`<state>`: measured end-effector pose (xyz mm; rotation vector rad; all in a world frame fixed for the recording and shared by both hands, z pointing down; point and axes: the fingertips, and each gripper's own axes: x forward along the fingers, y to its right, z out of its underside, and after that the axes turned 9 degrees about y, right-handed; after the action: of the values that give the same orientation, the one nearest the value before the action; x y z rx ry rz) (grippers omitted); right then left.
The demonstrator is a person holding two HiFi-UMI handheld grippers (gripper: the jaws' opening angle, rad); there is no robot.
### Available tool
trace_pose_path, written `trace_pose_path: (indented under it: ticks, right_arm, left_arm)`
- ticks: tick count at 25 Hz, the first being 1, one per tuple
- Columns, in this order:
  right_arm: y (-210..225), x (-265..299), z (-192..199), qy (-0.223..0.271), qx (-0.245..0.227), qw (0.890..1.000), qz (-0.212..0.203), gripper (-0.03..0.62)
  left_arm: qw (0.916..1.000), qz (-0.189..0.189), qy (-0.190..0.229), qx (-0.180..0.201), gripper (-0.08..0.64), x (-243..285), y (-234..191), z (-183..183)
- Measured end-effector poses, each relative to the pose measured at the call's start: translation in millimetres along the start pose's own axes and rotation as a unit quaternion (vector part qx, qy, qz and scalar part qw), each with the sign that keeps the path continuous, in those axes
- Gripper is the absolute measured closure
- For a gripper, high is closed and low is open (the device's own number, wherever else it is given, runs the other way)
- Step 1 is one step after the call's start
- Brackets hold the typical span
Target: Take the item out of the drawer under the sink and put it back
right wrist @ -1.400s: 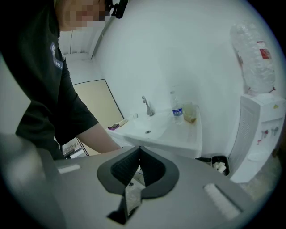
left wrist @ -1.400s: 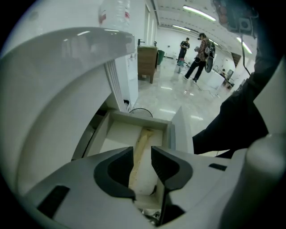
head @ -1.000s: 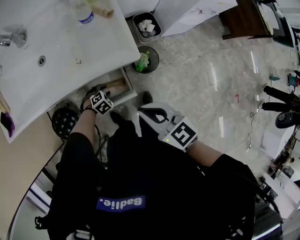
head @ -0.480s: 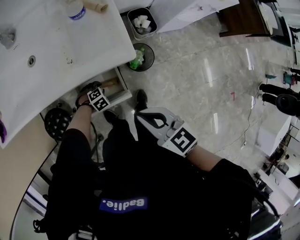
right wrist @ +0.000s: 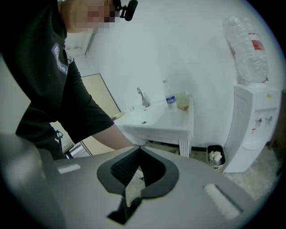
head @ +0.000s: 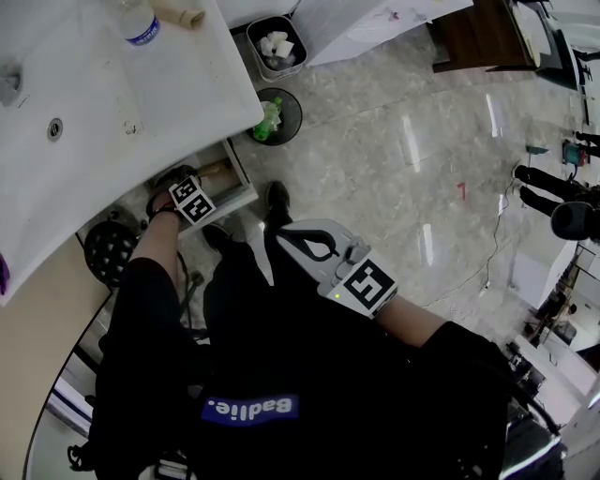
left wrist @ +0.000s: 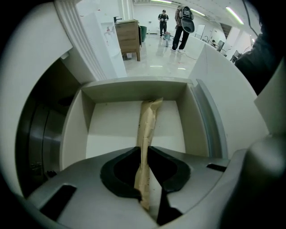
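Left hand-held gripper (left wrist: 143, 149): your jaws, just closing, grasp one brown packet (left wrist: 147, 118), near end hidden, in one drawer (left wrist: 76, 129).

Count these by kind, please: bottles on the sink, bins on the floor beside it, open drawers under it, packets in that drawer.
Bottle: 1
Bins: 2, one square, one round
Drawer: 1
Packet: 1
Total: 5

Left hand-held gripper (left wrist: 144, 150) just closing on packet (left wrist: 149, 118).
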<state>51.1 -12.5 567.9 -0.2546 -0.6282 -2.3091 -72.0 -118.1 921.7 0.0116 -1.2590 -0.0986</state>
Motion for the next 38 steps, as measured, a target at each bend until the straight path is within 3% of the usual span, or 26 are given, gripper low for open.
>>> trace_pose_path:
  ticks: [2,9,16,22,30,38]
  right_arm:
    - [1,-1,-2,0.001,-0.001,1.0,0.001,0.591]
    - [-4,-12,-25,0.014,-0.006,1.0,0.001,0.591]
    - [-12,-15,-54,0.044,-0.013,0.999,0.005,0.591]
    - [-26,-17,-75,0.061,-0.027,0.998,0.001,0.591]
    - [-49,-21,-93,0.068,-0.051,0.996,-0.005,0.591]
    - [-70,-18,-111,0.082,-0.067,0.994,-0.016,0.591]
  left_arm:
    - [1.0,-0.005,0.004,0.0,0.513,-7,-2,-4]
    - [0.9996,-0.015,0.023,0.011,0.517,-52,8,-21]
    - [0.998,-0.036,0.051,-0.007,0.517,-113,12,-40]
    - [0.9917,-0.06,0.089,-0.071,0.517,-170,22,-53]
    - [0.9705,-0.098,0.163,-0.148,0.517,-250,40,-74]
    - [0.9279,-0.132,0.254,-0.239,0.517,-330,48,-90]
